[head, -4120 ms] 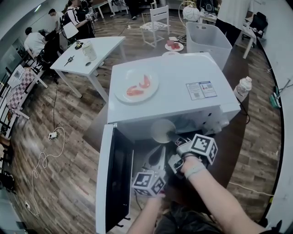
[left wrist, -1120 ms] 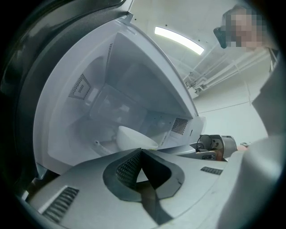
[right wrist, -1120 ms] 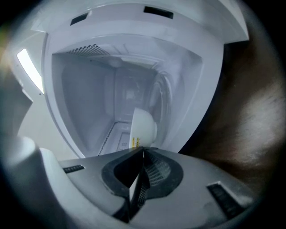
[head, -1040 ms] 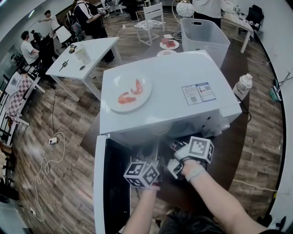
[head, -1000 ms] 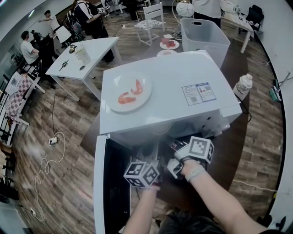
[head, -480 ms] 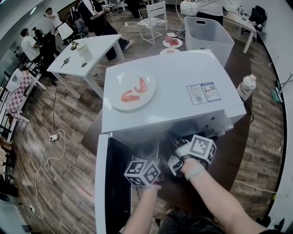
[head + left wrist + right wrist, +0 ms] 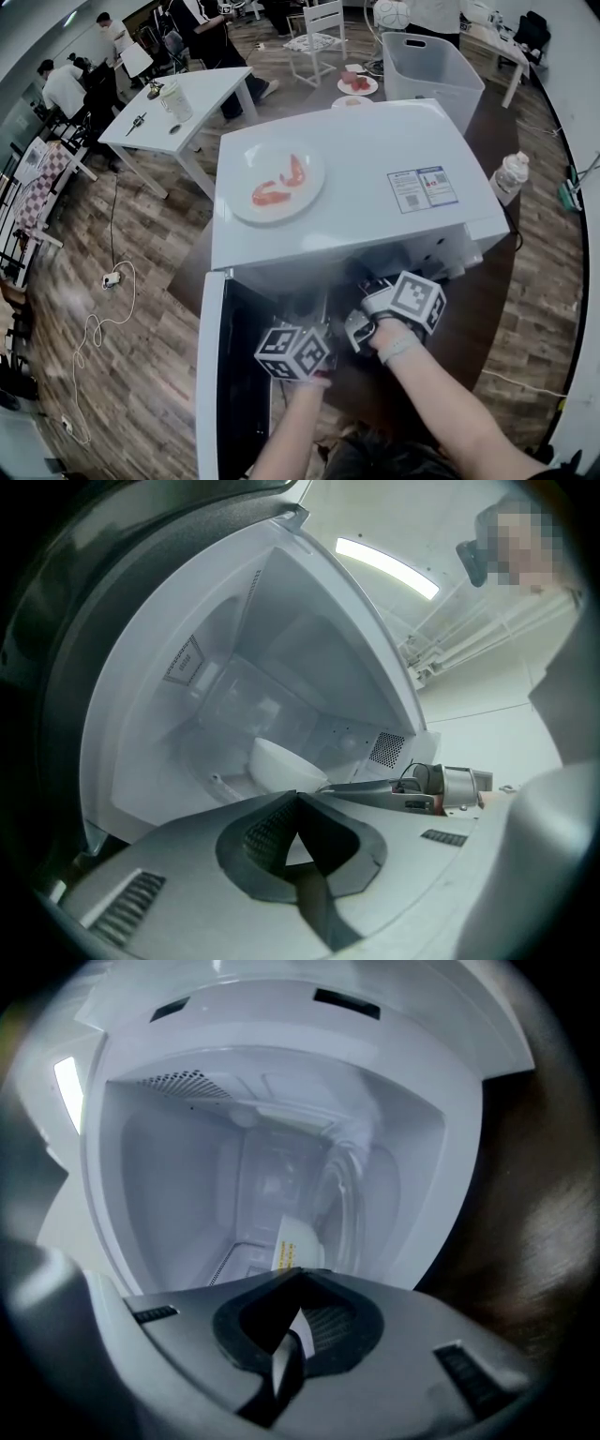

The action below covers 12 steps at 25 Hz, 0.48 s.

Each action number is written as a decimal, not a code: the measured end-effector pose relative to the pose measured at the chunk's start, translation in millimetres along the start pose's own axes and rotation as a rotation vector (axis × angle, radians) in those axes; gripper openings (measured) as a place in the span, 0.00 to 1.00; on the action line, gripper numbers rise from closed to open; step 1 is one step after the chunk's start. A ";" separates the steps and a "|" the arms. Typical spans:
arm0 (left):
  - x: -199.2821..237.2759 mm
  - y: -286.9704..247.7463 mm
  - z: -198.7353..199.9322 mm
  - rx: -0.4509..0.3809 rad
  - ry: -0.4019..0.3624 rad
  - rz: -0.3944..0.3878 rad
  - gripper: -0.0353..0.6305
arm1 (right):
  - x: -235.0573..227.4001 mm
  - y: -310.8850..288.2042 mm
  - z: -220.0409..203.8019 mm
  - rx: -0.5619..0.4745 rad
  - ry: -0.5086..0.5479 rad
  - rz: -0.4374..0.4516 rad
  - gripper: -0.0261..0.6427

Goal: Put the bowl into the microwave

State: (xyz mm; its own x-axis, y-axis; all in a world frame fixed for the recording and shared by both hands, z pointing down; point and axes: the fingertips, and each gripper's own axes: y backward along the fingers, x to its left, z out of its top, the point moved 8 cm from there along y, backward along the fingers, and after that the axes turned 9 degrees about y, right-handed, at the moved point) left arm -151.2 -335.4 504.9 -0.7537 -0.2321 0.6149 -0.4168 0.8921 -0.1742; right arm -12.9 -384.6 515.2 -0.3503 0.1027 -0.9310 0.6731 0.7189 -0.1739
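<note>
Your left forearm [image 7: 292,439] comes straight up from the near edge. Your right forearm [image 7: 441,403] comes in from the near right and angles left. Both end at the mouth of the open microwave [image 7: 356,178], side by side and roughly level, pointing slightly down into it.

The left hand-held gripper [image 7: 298,797] has its jaws together, tips meeting, with nothing between the pads. The right hand-held gripper [image 7: 300,1274] is the same: jaws closed on nothing. It's rolled over, so in its own view the cavity looks tipped. In the head view only the two marker cubes show at the opening, and the jaw tips are hidden under the microwave's top.

The bowl [image 7: 281,759] is white and sits upright on the cavity floor, inside the microwave, just past the left jaw tips. In the left gripper view the right hand-held gripper's closed tip lies close beside the bowl's right rim, but I can't tell whether it touches. Neither hand-held gripper is clamped on the bowl.

The door [image 7: 230,375] hangs open to the left. A plate [image 7: 251,165] with shrimp [image 7: 268,193] sits on top of the microwave. The microwave stands on a dark table [image 7: 469,319].
</note>
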 end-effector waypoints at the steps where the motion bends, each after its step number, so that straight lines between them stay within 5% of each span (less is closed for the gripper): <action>1: -0.3 0.3 -0.6 -0.001 0.003 -0.003 0.05 | 0.3 -0.1 0.5 0.000 0.008 0.002 0.05; 12: -1.5 3.6 -2.7 -0.010 0.005 0.000 0.05 | 5.0 6.1 2.1 0.031 0.193 0.014 0.05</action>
State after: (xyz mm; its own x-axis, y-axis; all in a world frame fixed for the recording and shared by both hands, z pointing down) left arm -150.2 -330.8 505.4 -0.7513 -0.2303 0.6185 -0.4115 0.8961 -0.1662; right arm -9.1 -381.2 508.8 -0.4574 0.2448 -0.8549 0.6974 0.6952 -0.1740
